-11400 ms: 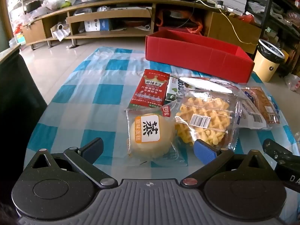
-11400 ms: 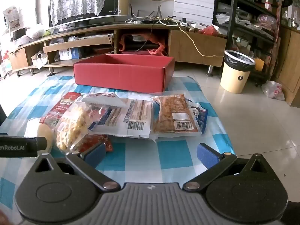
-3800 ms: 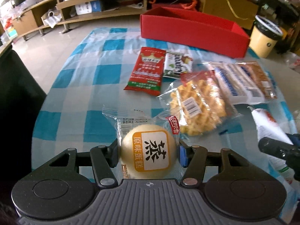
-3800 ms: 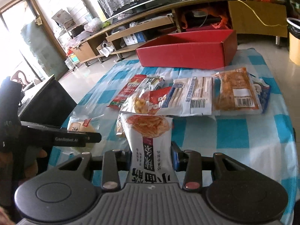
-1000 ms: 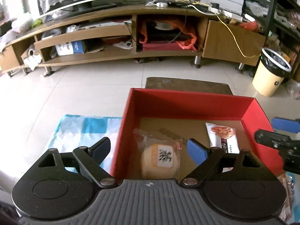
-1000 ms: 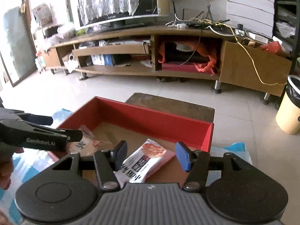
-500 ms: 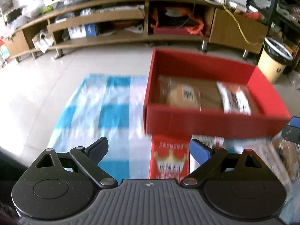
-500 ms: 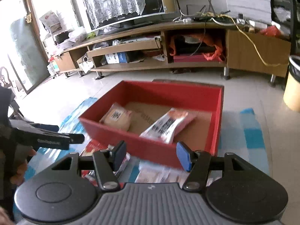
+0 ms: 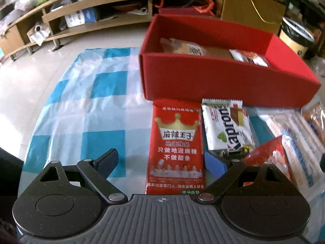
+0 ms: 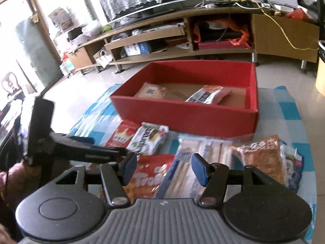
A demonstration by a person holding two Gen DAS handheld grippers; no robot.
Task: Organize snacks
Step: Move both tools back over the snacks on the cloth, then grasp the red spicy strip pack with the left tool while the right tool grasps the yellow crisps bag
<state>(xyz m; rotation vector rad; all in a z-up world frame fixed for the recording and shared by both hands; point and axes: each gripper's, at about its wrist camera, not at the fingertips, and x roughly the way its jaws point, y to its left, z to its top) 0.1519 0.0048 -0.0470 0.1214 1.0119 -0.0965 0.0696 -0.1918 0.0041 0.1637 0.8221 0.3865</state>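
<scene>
I see both empty and spread: left gripper [image 9: 161, 161] over red packet [image 9: 176, 146], right gripper [image 10: 163, 167] over snack pile, red box [image 10: 189, 112] beyond.

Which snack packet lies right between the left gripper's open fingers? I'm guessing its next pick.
The tall red crown-printed packet; the white Kapron packet lies right of it.

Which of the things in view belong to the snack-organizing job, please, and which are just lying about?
Part of the job:
red box, holding a round cake packet and a white noodle packet
red spicy-strip packet
Kapron wafer packet
orange snack bag
left gripper and right gripper, both open

Just lying about:
yellow bin
TV stand
</scene>
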